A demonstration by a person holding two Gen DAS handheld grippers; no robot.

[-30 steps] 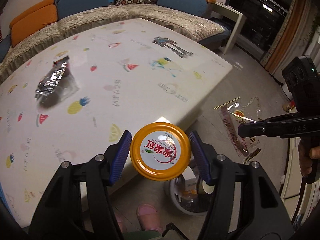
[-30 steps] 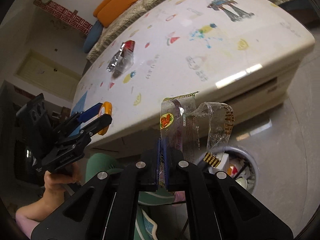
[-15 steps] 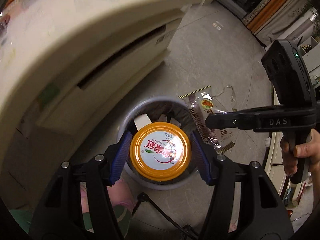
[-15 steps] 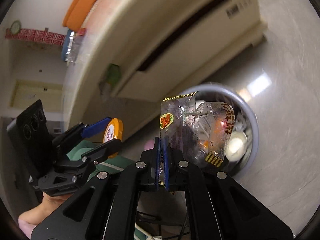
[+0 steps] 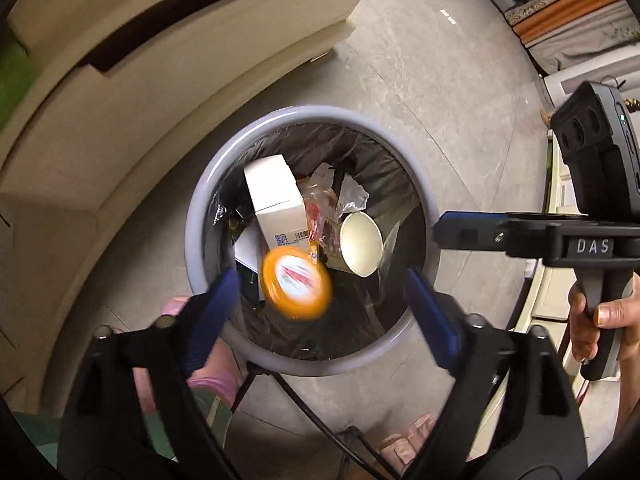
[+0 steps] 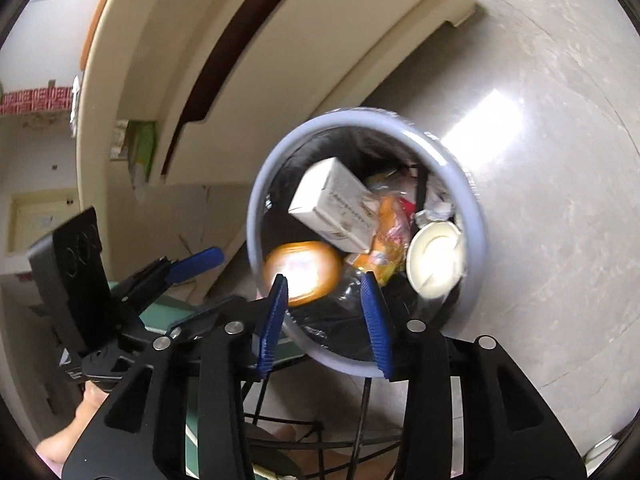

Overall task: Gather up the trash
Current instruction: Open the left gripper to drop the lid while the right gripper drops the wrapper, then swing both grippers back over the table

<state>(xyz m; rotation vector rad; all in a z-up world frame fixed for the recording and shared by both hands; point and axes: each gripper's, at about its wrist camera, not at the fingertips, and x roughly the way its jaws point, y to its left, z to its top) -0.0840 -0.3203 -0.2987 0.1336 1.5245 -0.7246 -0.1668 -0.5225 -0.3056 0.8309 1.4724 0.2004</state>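
Observation:
My left gripper [image 5: 322,306] hangs over the grey trash bin [image 5: 192,220], its jaws opening wide. The orange lid [image 5: 296,282] is loose between and below the blue pads, blurred as it drops into the bin. My right gripper [image 6: 326,312] is over the same bin [image 6: 476,208], jaws opening, pads pressing on nothing. A clear film [image 6: 348,290] shows faintly between them above the black liner; I cannot tell if it is the wrapper. The lid [image 6: 304,272] shows here too. The right gripper [image 5: 440,234] reaches in from the right, and the left gripper [image 6: 204,284] from the left.
The bin holds a white box [image 5: 276,196], a paper cup [image 5: 360,240] and crumpled wrappers [image 5: 320,216]. The cream table's side [image 5: 120,92] curves behind it. Grey tiled floor [image 5: 420,80] lies beyond. A black cable [image 5: 304,404] and pink slippers [image 5: 212,376] are by the near rim.
Both grippers have come down from table height to just over the bin. The left jaws have spread and let go of the lid. The right jaws have parted and no longer clamp the clear wrapper.

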